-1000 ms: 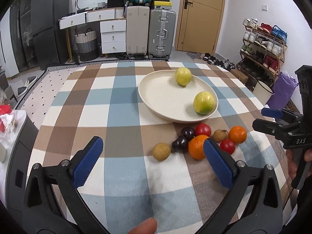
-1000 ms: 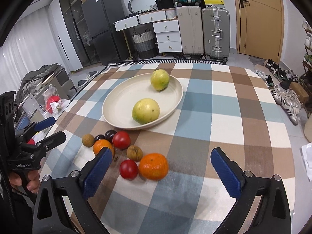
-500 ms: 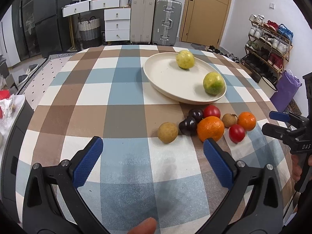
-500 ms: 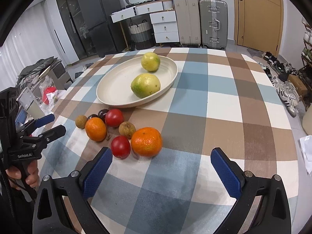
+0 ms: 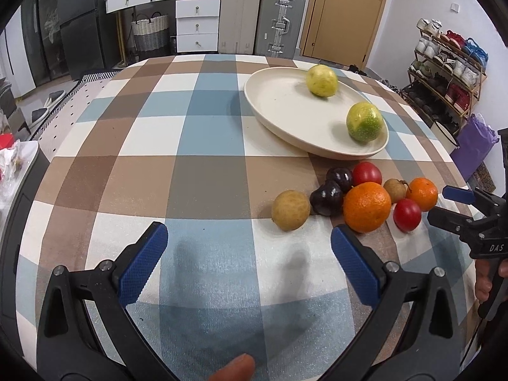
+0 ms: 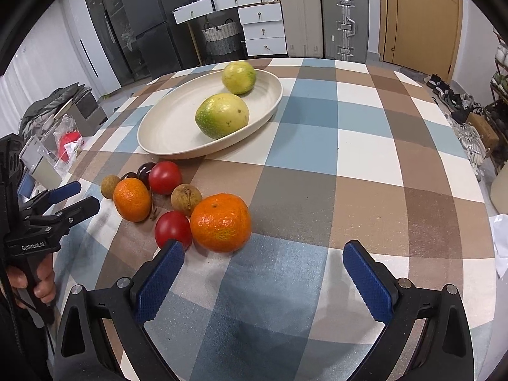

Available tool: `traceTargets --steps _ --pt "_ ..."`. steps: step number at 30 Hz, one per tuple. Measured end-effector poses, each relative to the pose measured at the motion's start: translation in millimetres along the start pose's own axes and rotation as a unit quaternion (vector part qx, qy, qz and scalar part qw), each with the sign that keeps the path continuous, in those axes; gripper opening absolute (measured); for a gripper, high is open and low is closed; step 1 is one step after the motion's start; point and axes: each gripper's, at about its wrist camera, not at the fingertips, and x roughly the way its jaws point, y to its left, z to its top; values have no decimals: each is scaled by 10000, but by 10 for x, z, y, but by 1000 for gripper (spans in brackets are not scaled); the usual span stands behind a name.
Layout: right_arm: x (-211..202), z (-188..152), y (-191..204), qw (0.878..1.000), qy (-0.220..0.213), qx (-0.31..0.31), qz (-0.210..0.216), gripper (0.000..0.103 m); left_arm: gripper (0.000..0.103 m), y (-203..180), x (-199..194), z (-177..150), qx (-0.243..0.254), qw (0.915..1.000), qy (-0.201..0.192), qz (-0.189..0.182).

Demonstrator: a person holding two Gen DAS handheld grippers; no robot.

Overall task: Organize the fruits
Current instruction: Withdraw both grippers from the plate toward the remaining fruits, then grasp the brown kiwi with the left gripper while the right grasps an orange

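Tongs first: our right gripper (image 6: 258,277) hangs wide apart and empty, low over the checked tablecloth (image 6: 349,165), and our left gripper (image 5: 249,262) is likewise spread with nothing between its pads. Compared with a second ago, both have dropped and closed in on the loose fruit, which now fills more of each view; we judge this is the approach for the next pick.

Just ahead of the right gripper sits the nearer orange (image 6: 221,222), touching a red tomato (image 6: 173,229) at the left pad's tip. Behind them lie a brown longan (image 6: 186,199), a second orange (image 6: 132,199), another tomato (image 6: 165,177), dark plums (image 6: 145,171) and a tan longan (image 6: 110,186), all bunched on the cloth. From the left wrist view the tan longan (image 5: 290,210) is the closest piece.

Farther back, the cream plate (image 6: 165,127) holds two yellow-green citrus fruits (image 6: 222,116), apart from each other. So two fruits are placed and the cluster remains; the round orange may roll if nudged off-centre.
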Motion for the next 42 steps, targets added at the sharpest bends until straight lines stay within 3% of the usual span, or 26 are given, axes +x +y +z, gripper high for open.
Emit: traceTargets --steps 6,11,24,29,32,37,42 --pt "21 37 2 9999 -55 -54 75 100 103 27 128 51 -64 9999 102 55" --pt "63 48 10 9999 -6 -107 107 93 101 24 203 94 -28 9998 174 35" --pt "113 83 118 9992 11 -348 196 77 64 -126 243 138 448 9986 196 -187" --pt "117 91 156 9988 10 -426 230 70 43 -138 204 111 463 9980 153 -393" --pt "118 82 184 9985 25 -485 270 66 24 -145 186 97 461 9972 134 -581" --pt "103 61 228 9978 -35 -575 325 53 24 -157 146 65 406 9970 55 -650" --pt "89 48 257 9974 -78 -622 356 47 24 -155 69 76 375 9969 -36 -691"
